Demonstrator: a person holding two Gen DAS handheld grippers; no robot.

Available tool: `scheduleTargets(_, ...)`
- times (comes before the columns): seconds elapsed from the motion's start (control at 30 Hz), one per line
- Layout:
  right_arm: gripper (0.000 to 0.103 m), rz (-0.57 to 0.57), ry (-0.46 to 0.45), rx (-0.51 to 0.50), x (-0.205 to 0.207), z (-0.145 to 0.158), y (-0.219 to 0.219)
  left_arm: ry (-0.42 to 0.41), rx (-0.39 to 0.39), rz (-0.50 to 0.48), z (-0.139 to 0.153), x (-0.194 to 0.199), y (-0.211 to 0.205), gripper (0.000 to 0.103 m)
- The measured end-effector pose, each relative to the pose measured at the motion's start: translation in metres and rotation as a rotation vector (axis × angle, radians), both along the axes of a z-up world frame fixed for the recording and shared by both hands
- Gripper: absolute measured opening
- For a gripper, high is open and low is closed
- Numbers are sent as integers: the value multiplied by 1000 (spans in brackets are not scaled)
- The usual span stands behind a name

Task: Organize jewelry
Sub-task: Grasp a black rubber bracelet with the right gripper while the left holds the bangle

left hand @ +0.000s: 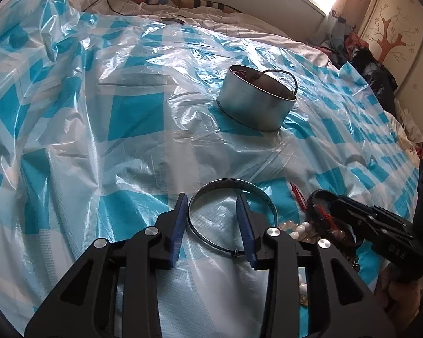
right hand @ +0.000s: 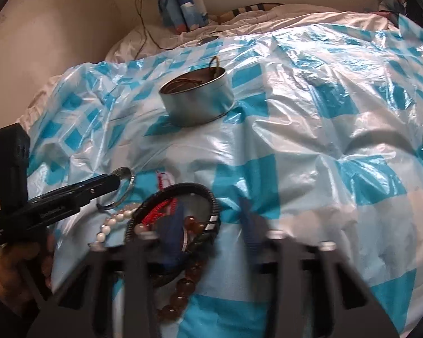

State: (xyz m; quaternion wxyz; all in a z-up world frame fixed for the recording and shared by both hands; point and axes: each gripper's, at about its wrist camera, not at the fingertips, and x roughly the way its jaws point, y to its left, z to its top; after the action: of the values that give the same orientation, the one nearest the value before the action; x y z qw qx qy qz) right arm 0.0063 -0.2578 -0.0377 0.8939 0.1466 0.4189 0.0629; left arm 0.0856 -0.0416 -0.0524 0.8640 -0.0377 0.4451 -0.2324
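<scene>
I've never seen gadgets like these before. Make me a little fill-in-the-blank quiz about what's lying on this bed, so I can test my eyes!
1. The round metal tin stands on a plastic sheet checked in white and ____.
2. The left gripper has its blue fingers ____, one on each side of the silver bangle's rim.
3. The white beads lie ____ the tin, not inside it.
4. A dark cord arches over the tin's ____.

Missing words: blue; open; outside; rim

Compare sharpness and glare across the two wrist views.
Left wrist view: sharp, left tool crisp; window light glares off the plastic sheet. Right wrist view: right tool smeared by blur, tin fairly clear, sheet glare milder.
</scene>
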Motion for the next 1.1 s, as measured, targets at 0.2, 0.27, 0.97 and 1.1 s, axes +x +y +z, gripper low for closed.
scheduleTargets(0.2,12,-41,-96,119,-10,14,-19,-78,-16,-9,14,-7,3,4)
scheduleTargets(0.27,12,-77,-131,142,-13,21,-28,-127,-45,2,24,-10,7,4)
scheduleTargets(0.97,15,-109,-15,-135,-6,3,-6,-24,6,2,0,0,-2,13)
scheduleTargets(1.1,11,-127,-53,-50,-13,8,-16,-67,0,-5,9,-6,0,4)
